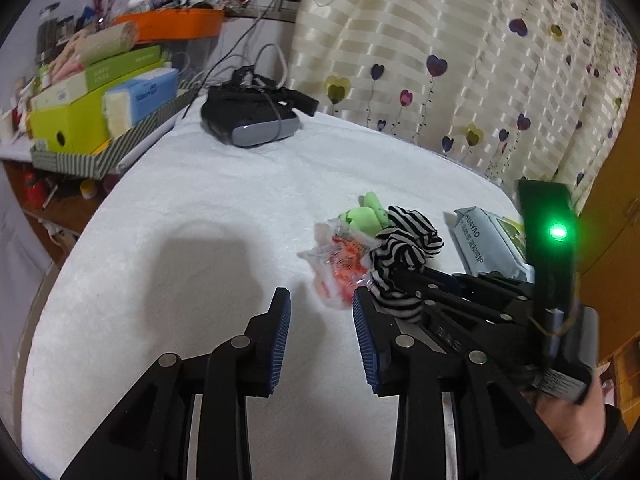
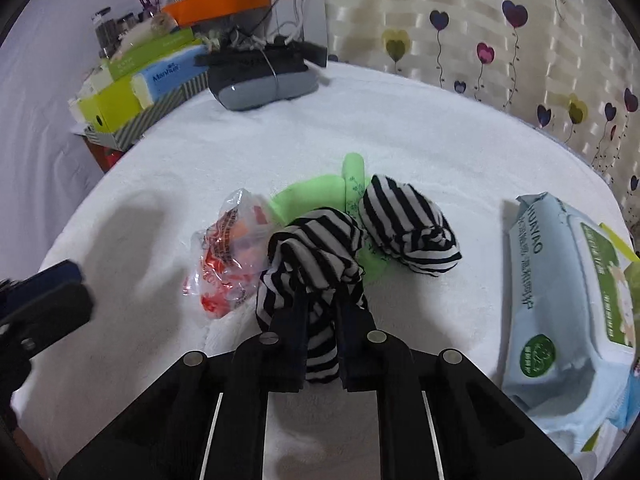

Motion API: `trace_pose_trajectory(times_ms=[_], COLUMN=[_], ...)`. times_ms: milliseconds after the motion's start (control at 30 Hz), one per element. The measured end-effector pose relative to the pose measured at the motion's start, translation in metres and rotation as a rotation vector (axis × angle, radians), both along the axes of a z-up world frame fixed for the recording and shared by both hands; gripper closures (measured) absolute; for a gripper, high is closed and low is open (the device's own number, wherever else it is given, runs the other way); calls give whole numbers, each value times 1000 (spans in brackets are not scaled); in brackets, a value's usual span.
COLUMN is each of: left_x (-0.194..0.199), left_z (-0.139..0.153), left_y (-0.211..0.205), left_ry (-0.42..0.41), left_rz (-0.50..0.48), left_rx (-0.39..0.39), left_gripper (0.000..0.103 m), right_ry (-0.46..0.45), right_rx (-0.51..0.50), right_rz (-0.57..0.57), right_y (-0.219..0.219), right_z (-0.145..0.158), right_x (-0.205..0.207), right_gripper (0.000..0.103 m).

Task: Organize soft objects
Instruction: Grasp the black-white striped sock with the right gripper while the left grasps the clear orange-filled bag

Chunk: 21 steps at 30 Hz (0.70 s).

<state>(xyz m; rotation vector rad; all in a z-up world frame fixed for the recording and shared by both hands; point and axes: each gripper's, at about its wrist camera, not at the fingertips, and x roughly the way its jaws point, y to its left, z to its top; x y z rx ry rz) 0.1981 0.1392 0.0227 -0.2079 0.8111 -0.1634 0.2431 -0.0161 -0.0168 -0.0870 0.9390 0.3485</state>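
Note:
A black-and-white striped cloth (image 2: 316,248) lies bunched on the white towel-covered table (image 2: 420,140), and my right gripper (image 2: 320,300) is shut on its near end. A second striped bundle (image 2: 404,224) rests just beyond, on a light green soft item (image 2: 316,192). A crinkled clear bag with orange print (image 2: 228,248) sits left of the cloth. In the left wrist view my left gripper (image 1: 320,304) hovers open over bare towel, its right finger close beside the orange-print bag (image 1: 340,264) and the striped cloth (image 1: 404,252). The right gripper's body fills that view's right side.
A pale blue wet-wipes pack (image 2: 568,304) lies at the table's right edge. A black and grey headset (image 2: 260,76) with cables sits at the far side. Stacked boxes and an orange tray (image 2: 216,4) crowd a shelf at the far left. A heart-patterned curtain (image 2: 500,40) hangs behind.

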Motion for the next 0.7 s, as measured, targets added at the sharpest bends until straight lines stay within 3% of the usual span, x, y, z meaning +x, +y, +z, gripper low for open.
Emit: trace_pose_trajectory(times_ms=[133, 367, 700], left_x=[13, 45, 70], left_z=[-2, -22, -42], left_y=[-8, -28, -53], left_ry=[-9, 51, 72], left_rz=[-11, -52, -76], left_rx=[2, 22, 76], left_gripper=[71, 69, 71], right_ry=[-49, -125, -140], right_rx=[35, 92, 137], right_rz=[-19, -50, -35], right_y=[-15, -47, -67], right_z=[19, 52, 63], right_x=[-14, -35, -46], right_gripper=[92, 92, 92])
